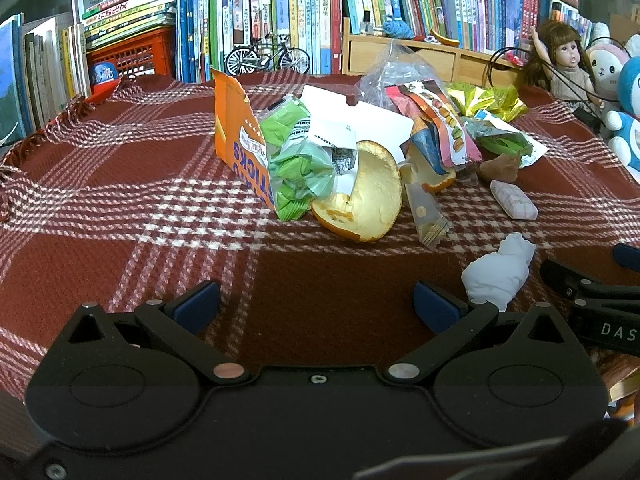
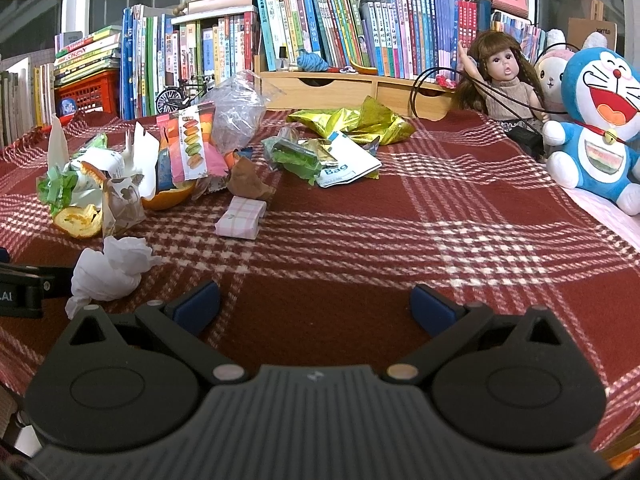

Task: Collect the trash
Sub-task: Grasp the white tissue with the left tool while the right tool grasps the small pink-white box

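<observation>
The left gripper (image 1: 316, 304) hangs low over the red plaid blanket (image 1: 120, 184) with its blue-padded fingers (image 1: 198, 304) spread wide and nothing between them. At about 2 o'clock from it, just beyond the right pad, lies a crumpled white tissue (image 1: 498, 272); whether pad and tissue touch is hard to judge from this angle. The right gripper (image 2: 316, 306) is likewise wide open and empty above bare blanket, and in its own view the same tissue sits at about 10 o'clock, just past its left finger, so the tissue lies between the two tools.

Farther out, at 12 to 1 o'clock from the left gripper, the rest of the trash is heaped together: an orange peel (image 1: 360, 200) nearest, a crumpled green wrapper (image 1: 300, 172) leaning against an orange snack bag (image 1: 236, 128), a white card (image 1: 360, 116) on top, a macaron wrapper (image 1: 444, 124) and a clear plastic bag (image 1: 384, 72) behind. A small pink checked packet (image 1: 514, 199) lies apart at 2 o'clock, past the tissue. A gold foil wrapper (image 2: 352, 120) sits deeper, at 12 o'clock from the right gripper.

At the blanket's far edge stand a doll (image 2: 506, 80), a blue plush toy (image 2: 596, 128) and rows of books (image 2: 320, 28).
</observation>
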`<action>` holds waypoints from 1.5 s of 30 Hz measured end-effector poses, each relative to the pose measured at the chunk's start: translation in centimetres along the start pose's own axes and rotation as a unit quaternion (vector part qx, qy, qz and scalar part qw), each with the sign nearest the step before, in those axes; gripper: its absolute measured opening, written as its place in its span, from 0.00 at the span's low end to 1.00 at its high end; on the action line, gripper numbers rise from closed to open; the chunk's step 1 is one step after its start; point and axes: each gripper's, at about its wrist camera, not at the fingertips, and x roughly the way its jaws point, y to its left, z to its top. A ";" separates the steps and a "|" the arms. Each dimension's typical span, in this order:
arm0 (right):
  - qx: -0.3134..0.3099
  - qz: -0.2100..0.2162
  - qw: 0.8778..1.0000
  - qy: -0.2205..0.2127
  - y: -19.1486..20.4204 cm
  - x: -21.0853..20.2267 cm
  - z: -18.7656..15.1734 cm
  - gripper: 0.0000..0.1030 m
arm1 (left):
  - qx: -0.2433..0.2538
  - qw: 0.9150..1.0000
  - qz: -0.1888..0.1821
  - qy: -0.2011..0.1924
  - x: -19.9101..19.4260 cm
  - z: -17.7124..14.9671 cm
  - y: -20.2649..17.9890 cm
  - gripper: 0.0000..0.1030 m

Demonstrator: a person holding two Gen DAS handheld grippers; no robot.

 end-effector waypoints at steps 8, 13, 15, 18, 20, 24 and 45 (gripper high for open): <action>0.008 0.033 0.999 0.003 -0.9 -0.1 0.8 1.00 | 0.009 0.999 -0.008 -0.039 -2.3 -0.4 0.2 1.00; 0.013 0.066 0.998 -0.019 -1.8 -0.9 1.9 0.94 | 0.026 0.996 -0.042 -0.076 -4.6 -0.4 -0.4 1.00; 0.007 0.080 0.997 -0.022 -1.9 -1.0 2.6 0.90 | 0.027 0.994 -0.061 -0.083 -5.3 -0.4 -0.9 1.00; 0.005 0.105 0.994 -0.016 -2.0 -0.7 3.4 0.86 | 0.036 0.991 -0.086 -0.093 -5.8 -0.6 -2.0 1.00; 0.002 0.118 0.993 -0.009 -1.9 -0.3 3.9 0.82 | 0.049 0.990 -0.091 -0.097 -5.8 -0.9 -3.1 0.97; -0.011 0.140 0.990 0.009 -1.4 0.9 4.8 0.76 | 0.065 0.989 -0.091 -0.094 -4.9 -1.1 -4.9 0.84; -0.015 0.168 0.985 0.043 0.0 3.6 5.4 0.30 | 0.055 0.990 -0.119 -0.059 -2.5 -0.7 -6.1 0.31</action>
